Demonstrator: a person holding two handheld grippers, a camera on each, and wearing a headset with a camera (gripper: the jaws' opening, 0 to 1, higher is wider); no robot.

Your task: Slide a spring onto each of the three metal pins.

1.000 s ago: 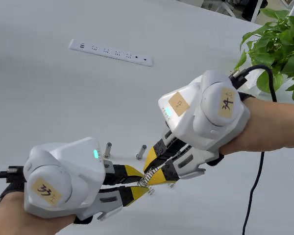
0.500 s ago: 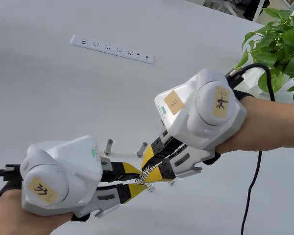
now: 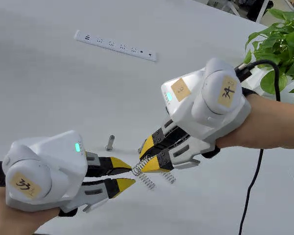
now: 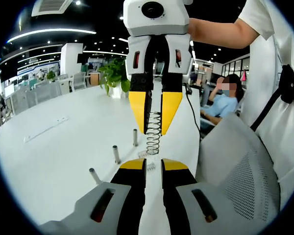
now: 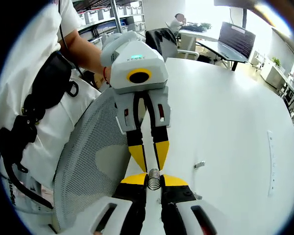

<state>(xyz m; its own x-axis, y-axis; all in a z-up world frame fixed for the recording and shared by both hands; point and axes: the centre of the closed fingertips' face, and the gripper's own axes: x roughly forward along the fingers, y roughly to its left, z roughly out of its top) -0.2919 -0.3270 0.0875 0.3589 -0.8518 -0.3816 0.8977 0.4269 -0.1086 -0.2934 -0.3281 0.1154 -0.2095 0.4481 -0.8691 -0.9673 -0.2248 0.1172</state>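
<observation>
My right gripper (image 3: 146,159) is shut on a small metal spring (image 3: 138,167), which sticks out past its yellow fingertips toward the left gripper. That spring shows end-on between the right gripper's jaws (image 5: 153,179) and lengthwise in the left gripper view (image 4: 153,134). My left gripper (image 3: 123,175) is open, its tips just short of the spring's free end. Three short metal pins (image 4: 116,154) stand upright on the white table. One pin (image 3: 110,142) stands clear beyond the left gripper. Two more springs (image 3: 147,180) lie on the table under the grippers.
A white power strip (image 3: 116,46) lies at the far side of the table. A green plant (image 3: 284,44) stands at the right, and a black cable (image 3: 255,181) hangs from the right gripper. A grey mesh chair (image 5: 93,166) stands near the person.
The left gripper has drawn back to the lower left, so its tips no longer flank the spring. The right gripper still holds the spring and has barely moved.
</observation>
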